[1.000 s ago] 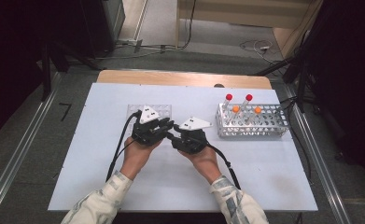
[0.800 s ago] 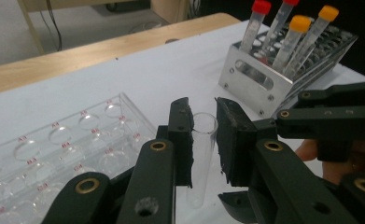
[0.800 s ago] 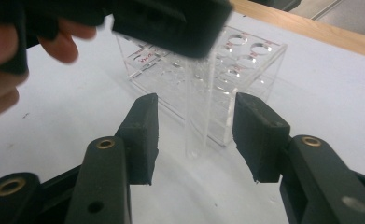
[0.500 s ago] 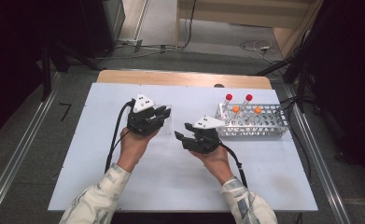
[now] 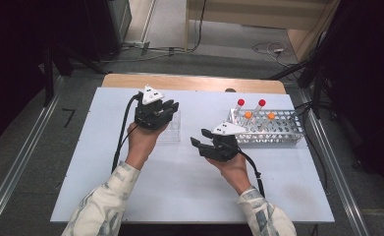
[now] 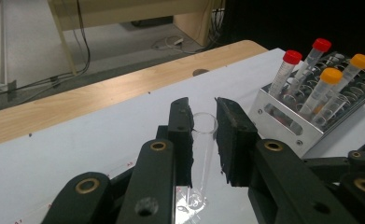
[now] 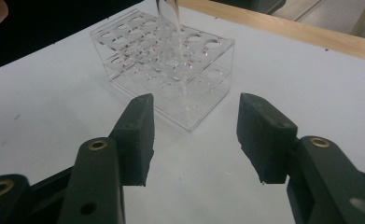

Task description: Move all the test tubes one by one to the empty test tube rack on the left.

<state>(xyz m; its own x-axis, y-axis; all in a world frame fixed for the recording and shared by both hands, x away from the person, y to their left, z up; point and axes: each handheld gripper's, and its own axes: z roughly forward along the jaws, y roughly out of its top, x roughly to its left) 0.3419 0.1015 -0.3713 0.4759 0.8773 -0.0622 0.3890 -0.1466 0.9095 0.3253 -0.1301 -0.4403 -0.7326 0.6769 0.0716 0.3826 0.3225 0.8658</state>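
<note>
Since a second ago the two hands, then close together at mid-table, have drawn apart: the left has gone up and back over the clear rack, the right has slid toward the metal rack. Largest first, the white tabletop carries everything; on its right side stands the metal rack with two red-capped and two orange-capped tubes upright in it, and left of centre sits the clear acrylic rack, its holes looking empty in the right gripper view. The left gripper is closed on a clear uncapped tube, held roughly upright with its open mouth just above the pad tips and its rounded end hanging toward the clear rack, where the right gripper view catches it hovering over the far rows. The right gripper has just been opening its jaws, nothing lies between them, and it rests low over the tabletop between the two racks, facing the clear one. The step in hand looks like seating the tube in a hole of the clear rack. To do it well, keep the tube plumb, centre its tip over one hole before lowering, and descend slowly so the tip passes through both plates rather than catching on the top one; release only once the tube is supported. The free gripper could steady the light rack if it slides.
</note>
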